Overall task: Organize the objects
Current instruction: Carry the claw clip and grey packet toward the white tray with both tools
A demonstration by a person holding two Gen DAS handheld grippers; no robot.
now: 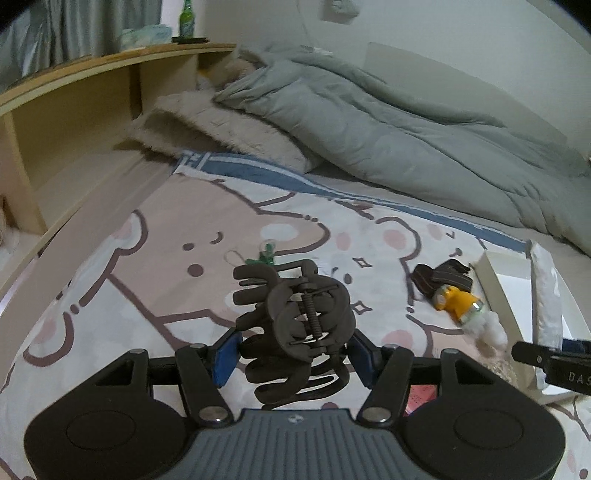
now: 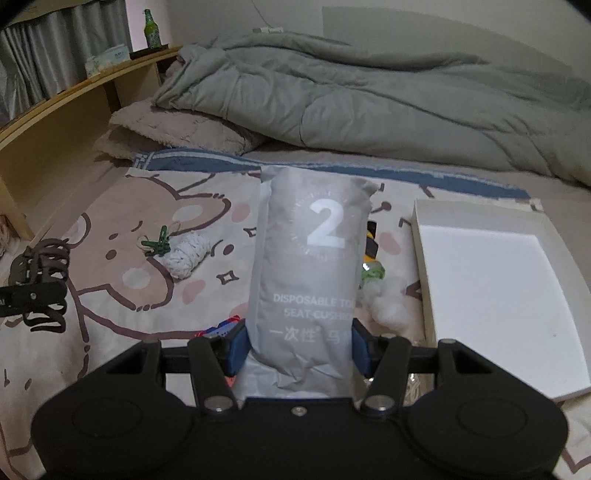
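My left gripper (image 1: 293, 354) is shut on a dark brown hair claw clip (image 1: 295, 325) and holds it above the bear-print sheet (image 1: 155, 280). It also shows at the left edge of the right wrist view (image 2: 37, 273). My right gripper (image 2: 297, 345) is shut on a grey packet (image 2: 314, 266) marked "2" and "disposable toilet seat cushion", held upright. A white shallow box (image 2: 495, 291) lies open to the right of the packet. On the sheet lie a green clothes peg (image 2: 157, 243), a white rope bundle (image 2: 186, 254), a yellow toy (image 1: 456, 301) and white cotton balls (image 2: 388, 299).
A grey duvet (image 2: 369, 96) and a beige fluffy pillow (image 2: 173, 129) fill the back of the bed. A wooden headboard shelf (image 1: 92, 92) runs along the left, with a green bottle (image 1: 187, 18) and a tissue pack on top. A dark strap (image 1: 443, 277) lies beside the yellow toy.
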